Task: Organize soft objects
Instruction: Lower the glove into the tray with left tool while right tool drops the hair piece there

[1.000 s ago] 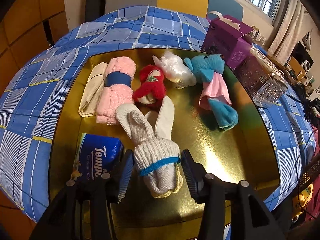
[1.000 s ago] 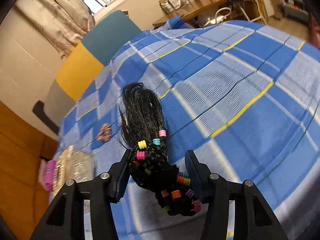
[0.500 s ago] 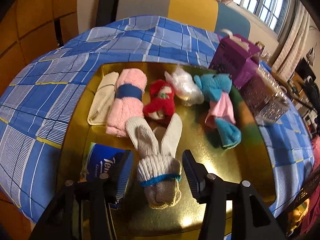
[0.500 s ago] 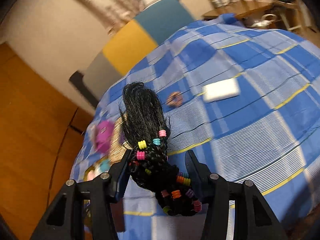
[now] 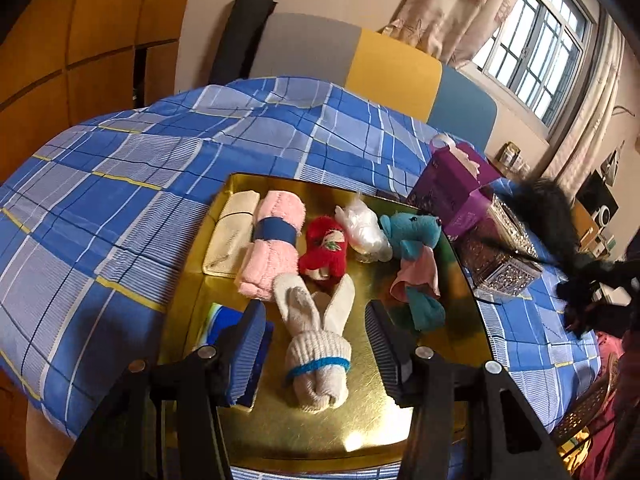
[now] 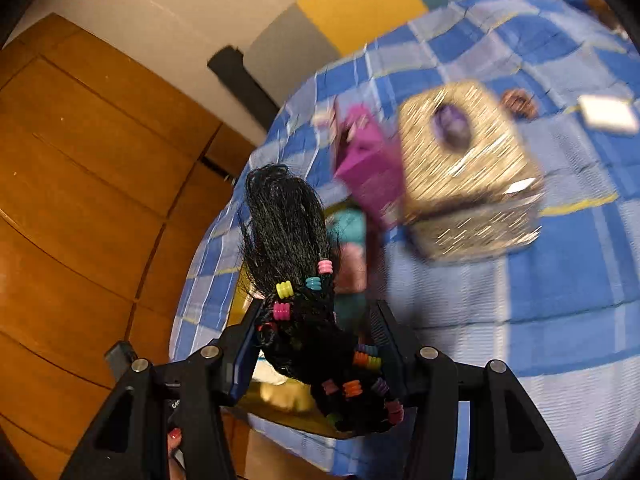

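A gold tray on the blue plaid cloth holds a white sock rabbit, a pink towel roll, a cream cloth, a red plush, a clear bag, a teal and pink plush and a blue tissue pack. My left gripper is open above the tray, its fingers either side of the rabbit, apart from it. My right gripper is shut on a black hair bundle with coloured beads, which also shows in the left wrist view at the right.
A purple box and a glittery box stand right of the tray; the right wrist view shows them too, the purple box and the glittery box. A white pad and a brown ring lie beyond.
My left gripper has lifted and drawn back from the sock rabbit, which stays on the tray. My right gripper has swung left with the hair bundle, toward the boxes and tray.
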The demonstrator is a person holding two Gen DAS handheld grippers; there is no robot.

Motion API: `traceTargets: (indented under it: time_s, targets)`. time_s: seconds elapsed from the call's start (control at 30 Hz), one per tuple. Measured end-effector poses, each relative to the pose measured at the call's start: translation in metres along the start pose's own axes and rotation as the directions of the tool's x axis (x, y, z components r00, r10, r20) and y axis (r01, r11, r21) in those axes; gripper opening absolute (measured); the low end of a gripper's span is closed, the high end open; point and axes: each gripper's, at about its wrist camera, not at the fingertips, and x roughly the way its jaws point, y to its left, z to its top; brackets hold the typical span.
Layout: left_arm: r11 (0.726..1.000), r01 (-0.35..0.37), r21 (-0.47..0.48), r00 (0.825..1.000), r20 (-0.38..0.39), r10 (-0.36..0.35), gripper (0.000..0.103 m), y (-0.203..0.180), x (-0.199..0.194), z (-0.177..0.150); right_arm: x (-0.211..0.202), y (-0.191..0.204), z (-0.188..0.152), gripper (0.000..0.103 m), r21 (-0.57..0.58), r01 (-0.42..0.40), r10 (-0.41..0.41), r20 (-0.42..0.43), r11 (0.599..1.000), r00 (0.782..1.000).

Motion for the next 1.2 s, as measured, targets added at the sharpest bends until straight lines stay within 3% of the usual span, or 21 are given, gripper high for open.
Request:
traceTargets:
  time_s: [0.27,0.6,0.67,0.73,0.77,1.2]
  targets:
    - [0.995,-0.024,-0.094,1.0,0.013,0.025,0.052,0.031,-0.01,-0.005,0.08,0.021,-0.024,0.054,0.058,0.018,-0.012,-0.102,0.998,0.995]
    - [0.992,-0.026,-0.127,1.0,-0.005,0.025,0.052,0.051,-0.012,-0.016,0.124,0.039,-0.037,0.056,0.059,0.108,-0.103,-0.084,0.992,0.991]
    - [0.991,-0.024,-0.135,1.0,-0.011,0.023,0.052,0.053,-0.011,-0.018,0.128,0.043,-0.037,0.057,0.046,0.123,-0.12,-0.069,0.991,0.99]
    - [0.99,-0.022,-0.142,1.0,-0.016,0.02,0.052,0.054,-0.011,-0.019,0.132,0.046,-0.037,0.07,0.02,0.139,-0.138,-0.05,0.99,0.989]
    - [0.989,-0.02,-0.145,1.0,-0.017,0.018,0.052,0.055,-0.011,-0.02,0.131,0.047,-0.037,0.071,0.008,0.147,-0.147,-0.045,0.989,0.988]
    - [0.989,0.048,-0.141,0.999,-0.014,-0.05,0.052,0.041,-0.012,-0.019,0.086,0.057,-0.038,0.072,-0.134,0.166,-0.16,0.055,0.977,0.986]
